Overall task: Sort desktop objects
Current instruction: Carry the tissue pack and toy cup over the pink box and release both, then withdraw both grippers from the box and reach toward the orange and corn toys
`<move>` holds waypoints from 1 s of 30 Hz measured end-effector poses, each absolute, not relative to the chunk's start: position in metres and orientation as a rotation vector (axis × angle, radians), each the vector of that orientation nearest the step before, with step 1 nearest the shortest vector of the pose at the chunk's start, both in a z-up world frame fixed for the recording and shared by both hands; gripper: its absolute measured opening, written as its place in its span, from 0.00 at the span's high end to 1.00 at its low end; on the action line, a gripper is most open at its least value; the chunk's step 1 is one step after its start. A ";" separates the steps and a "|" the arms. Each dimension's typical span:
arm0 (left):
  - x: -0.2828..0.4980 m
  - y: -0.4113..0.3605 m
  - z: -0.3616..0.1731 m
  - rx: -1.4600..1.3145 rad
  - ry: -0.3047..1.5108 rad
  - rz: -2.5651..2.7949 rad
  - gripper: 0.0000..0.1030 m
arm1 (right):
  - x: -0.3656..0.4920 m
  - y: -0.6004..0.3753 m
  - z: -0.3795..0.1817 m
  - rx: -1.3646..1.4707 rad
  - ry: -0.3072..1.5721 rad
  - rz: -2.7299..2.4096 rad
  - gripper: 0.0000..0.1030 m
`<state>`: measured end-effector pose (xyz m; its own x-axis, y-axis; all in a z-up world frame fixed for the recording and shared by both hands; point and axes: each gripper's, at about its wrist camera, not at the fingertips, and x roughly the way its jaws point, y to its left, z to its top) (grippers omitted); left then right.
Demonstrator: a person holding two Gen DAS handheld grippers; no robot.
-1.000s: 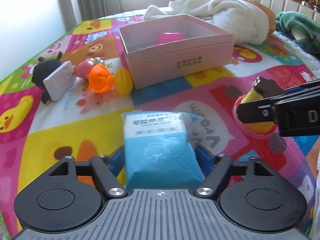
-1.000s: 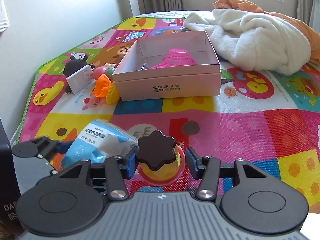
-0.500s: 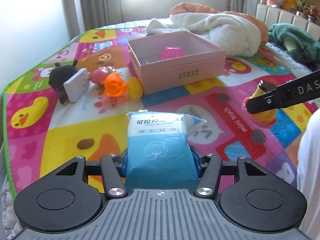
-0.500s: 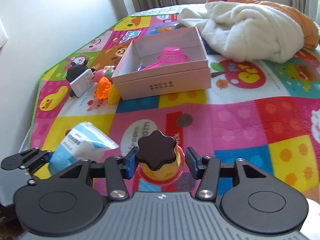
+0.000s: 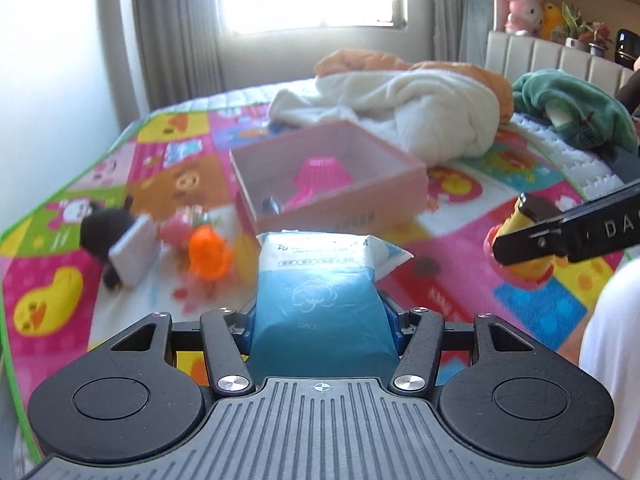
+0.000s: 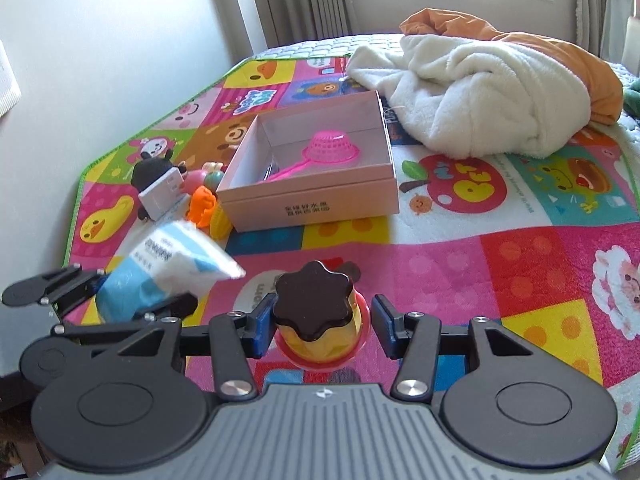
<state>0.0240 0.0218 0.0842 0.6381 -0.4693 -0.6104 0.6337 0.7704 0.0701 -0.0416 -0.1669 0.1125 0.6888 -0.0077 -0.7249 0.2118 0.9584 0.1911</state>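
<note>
On the bed's play mat [image 6: 520, 264], your left tongs [image 5: 320, 312] pinch the soft, light tissue pack [image 5: 320, 300] mid-body; right tongs [image 6: 318, 326] clamp the rigid pudding toy [image 6: 318, 320], both near the box [image 6: 312, 200].

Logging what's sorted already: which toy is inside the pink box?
The pink strainer, lying dome-up in the pink box; the orange toy and black plush sit outside, left of it.

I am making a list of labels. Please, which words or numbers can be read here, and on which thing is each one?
"50PCS": blue wipes pack.
"DA", cut off: right gripper arm.
"BEE", partly legible: apple picture on play mat.
Chinese lines on pink box and pack: too blurred to read.
</note>
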 end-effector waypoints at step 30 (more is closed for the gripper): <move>0.085 0.065 0.022 0.185 0.786 -0.414 0.00 | 0.093 -0.169 0.106 0.178 0.724 -0.101 0.30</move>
